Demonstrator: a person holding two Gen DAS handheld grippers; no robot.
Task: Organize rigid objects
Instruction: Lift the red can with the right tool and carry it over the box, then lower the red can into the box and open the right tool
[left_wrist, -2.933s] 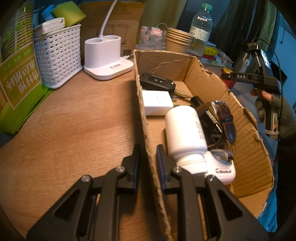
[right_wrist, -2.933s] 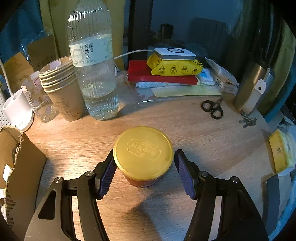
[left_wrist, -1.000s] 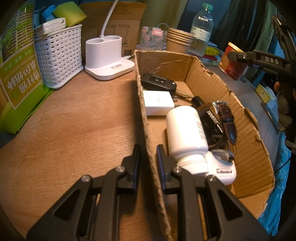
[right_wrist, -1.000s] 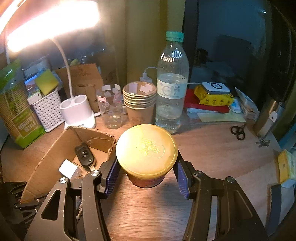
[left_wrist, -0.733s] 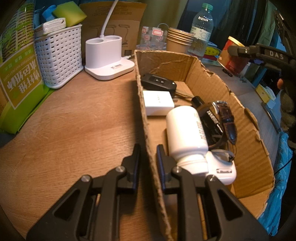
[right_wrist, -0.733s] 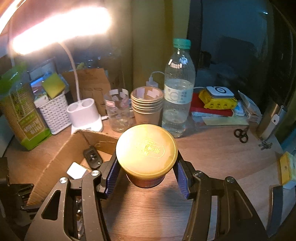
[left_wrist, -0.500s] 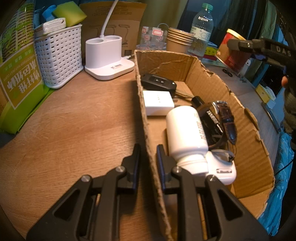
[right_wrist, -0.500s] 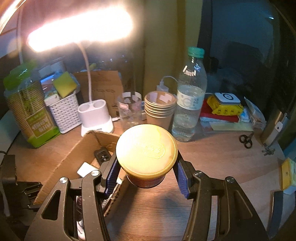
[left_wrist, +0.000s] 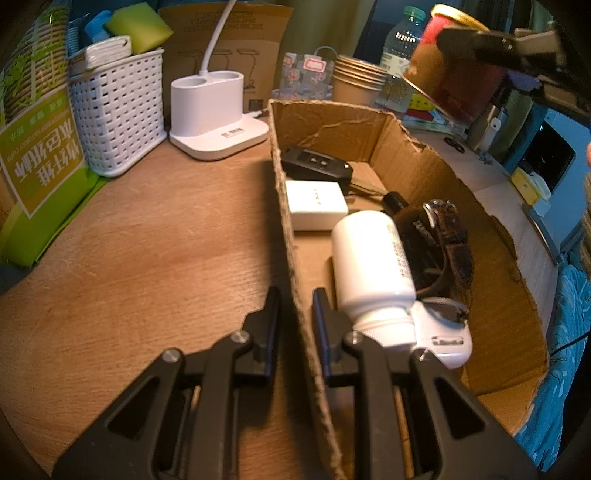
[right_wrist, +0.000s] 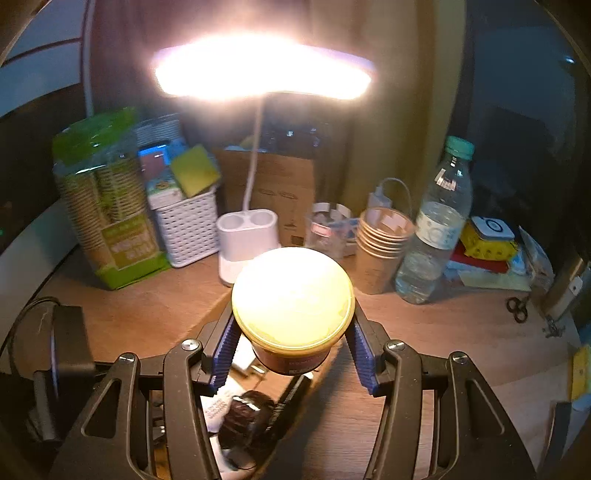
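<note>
The left gripper (left_wrist: 295, 314) is pinching the cardboard box (left_wrist: 491, 295) by its long left wall, fingers clamped on the rim at six o'clock. Bare floor is showing only along the box's right wall, toward three o'clock; a white bottle (left_wrist: 371, 266) is lying inside, long axis running twelve to six, cap toward six. The right gripper (right_wrist: 291, 347) is gripping the yellow-lidded jar (right_wrist: 293, 295) by its sides, upright, lid up, hanging in the air above the box's contents.
</note>
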